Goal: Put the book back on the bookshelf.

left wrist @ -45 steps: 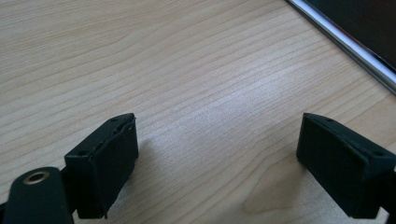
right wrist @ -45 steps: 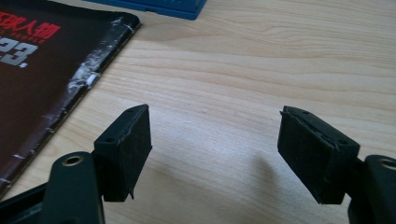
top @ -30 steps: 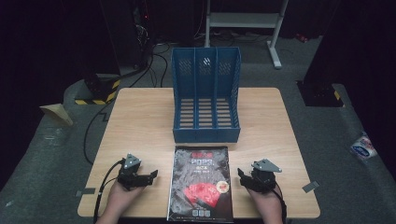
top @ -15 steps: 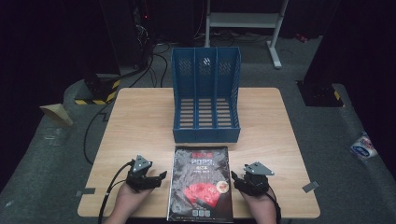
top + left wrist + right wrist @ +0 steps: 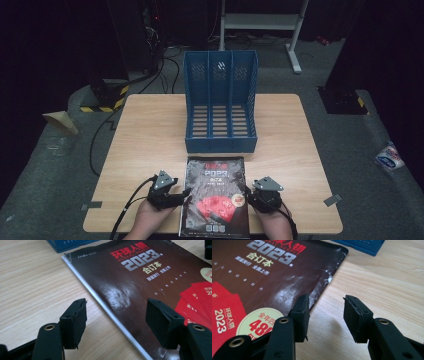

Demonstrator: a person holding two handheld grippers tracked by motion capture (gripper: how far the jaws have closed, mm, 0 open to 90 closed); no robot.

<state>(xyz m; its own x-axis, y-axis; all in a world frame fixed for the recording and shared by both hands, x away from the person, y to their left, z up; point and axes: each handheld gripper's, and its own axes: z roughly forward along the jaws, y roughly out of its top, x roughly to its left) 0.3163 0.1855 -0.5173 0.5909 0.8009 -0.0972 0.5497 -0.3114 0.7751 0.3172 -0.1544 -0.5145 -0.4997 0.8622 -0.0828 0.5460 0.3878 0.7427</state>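
On the table, high view: magazine lies flat before the blue file rack, long axis toward it, left gripper and right gripper flanking its long edges. Left gripper view: jaws spread, straddling the spine edge. Right gripper view: jaws parted astride the opposite edge.

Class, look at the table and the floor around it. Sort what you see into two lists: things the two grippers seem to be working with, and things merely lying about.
Likely part of the job:
- magazine, flat between both grippers
- left gripper, open at its left edge
- right gripper, open at its right edge
- blue file rack, standing just beyond the magazine

Lying about:
- packet on the floor
- black cables behind the table
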